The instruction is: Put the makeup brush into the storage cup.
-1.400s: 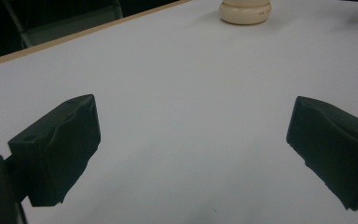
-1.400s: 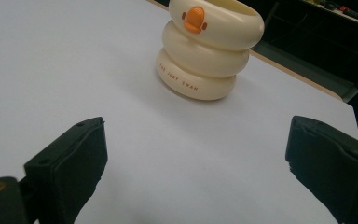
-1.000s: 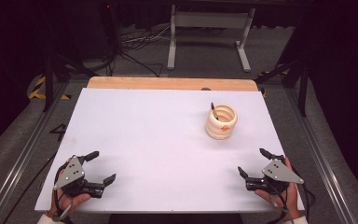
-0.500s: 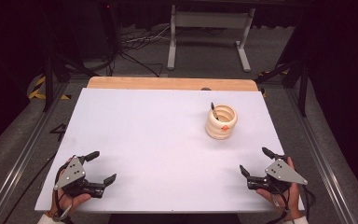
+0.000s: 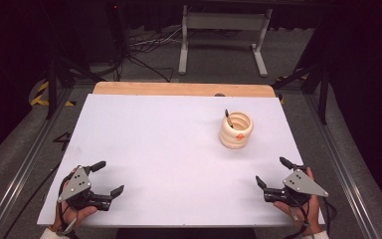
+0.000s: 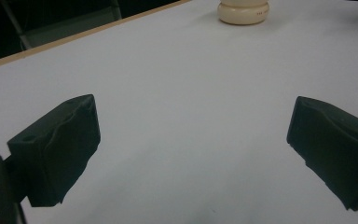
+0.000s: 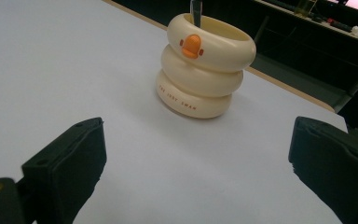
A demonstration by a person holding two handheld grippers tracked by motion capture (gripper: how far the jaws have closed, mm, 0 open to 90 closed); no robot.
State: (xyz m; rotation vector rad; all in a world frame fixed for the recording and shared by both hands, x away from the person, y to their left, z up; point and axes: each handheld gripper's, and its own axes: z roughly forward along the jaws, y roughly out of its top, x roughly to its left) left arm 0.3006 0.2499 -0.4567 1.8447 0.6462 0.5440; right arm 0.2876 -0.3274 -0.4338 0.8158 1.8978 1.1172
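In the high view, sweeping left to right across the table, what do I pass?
Left gripper → cream ringed pen holder with a dark pen standing in it → right gripper.

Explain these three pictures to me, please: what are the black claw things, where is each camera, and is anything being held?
No robot here: a person holds a hand tool in each hand, the left gripper and the right gripper. One camera looks down from above on the white table. The other two ride on the tools and look out between their black jaws. The cream ringed cup, with an orange beak-like knob, stands on the far right part of the table; a dark stick leans in it. Both grippers are open and hold nothing.
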